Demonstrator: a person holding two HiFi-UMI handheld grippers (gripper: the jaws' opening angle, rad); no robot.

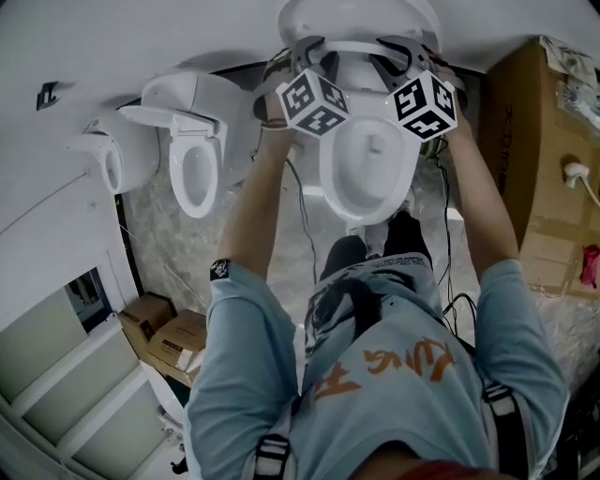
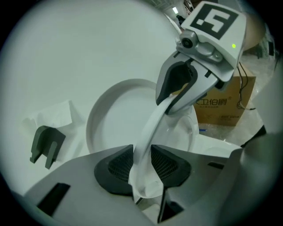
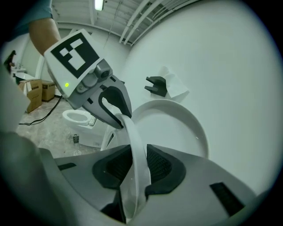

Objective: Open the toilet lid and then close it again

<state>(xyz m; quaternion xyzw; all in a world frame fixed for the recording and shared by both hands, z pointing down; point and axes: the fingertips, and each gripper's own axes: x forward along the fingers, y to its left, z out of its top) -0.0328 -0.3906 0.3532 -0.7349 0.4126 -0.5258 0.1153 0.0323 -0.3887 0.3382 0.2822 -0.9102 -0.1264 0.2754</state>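
A white toilet stands in front of the person, its bowl uncovered. The round lid is up against the white wall. In front of the lid a thin white ring, the seat as it looks, is raised off the bowl. My left gripper is shut on the ring's left side. At the ring's right side my right gripper is also shut on it. Each gripper view shows the other gripper at the ring's far end.
Two more white toilets stand to the left. Cardboard boxes are at the right and lower left. Cables run over the stone floor. A black bracket is fixed on the wall beside the lid.
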